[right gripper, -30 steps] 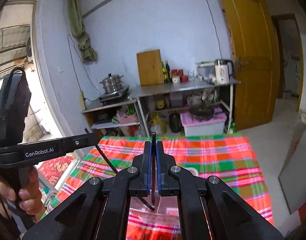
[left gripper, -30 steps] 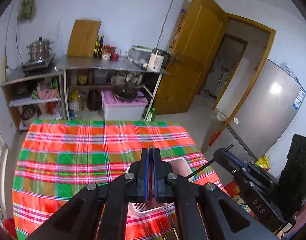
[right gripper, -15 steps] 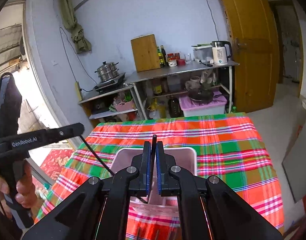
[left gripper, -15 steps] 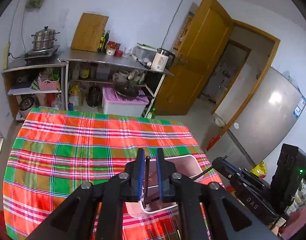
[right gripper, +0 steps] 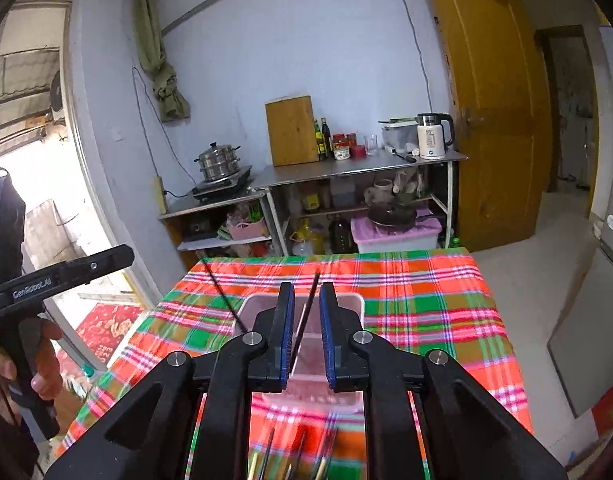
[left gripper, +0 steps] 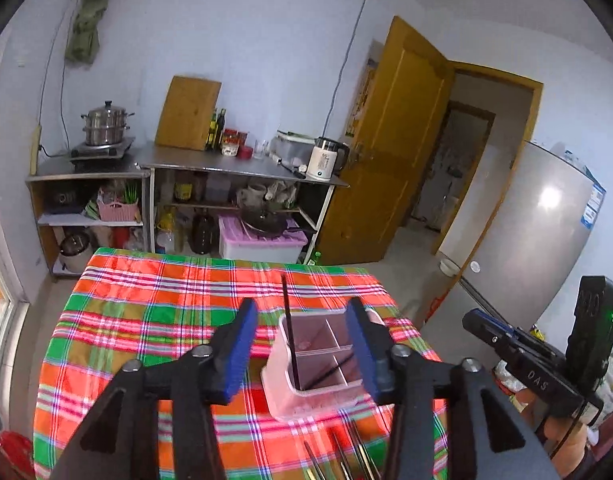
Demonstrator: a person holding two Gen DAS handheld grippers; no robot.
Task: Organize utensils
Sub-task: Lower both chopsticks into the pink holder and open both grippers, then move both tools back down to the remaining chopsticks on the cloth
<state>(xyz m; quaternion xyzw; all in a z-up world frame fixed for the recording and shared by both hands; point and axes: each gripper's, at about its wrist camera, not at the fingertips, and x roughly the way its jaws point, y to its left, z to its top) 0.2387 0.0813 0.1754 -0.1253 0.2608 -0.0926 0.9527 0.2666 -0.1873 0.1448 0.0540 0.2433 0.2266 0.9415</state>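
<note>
- Pink plastic utensil box [left gripper: 290,396] sits on the desk [left gripper: 146,320], which wears a bright checked cloth of red, green and orange.
- One dark chopstick [left gripper: 289,328] leans up out of the near left part of the box.
- Left tool [left gripper: 304,350] is opening, its blue pads [left gripper: 238,348] wide on both sides of the box, touching nothing.
- Right tool [right gripper: 306,336] has a small gap, with another chopstick [right gripper: 306,316] standing loose between its pads.
- More chopsticks [left gripper: 338,460] lie on the cloth near the box.
</note>
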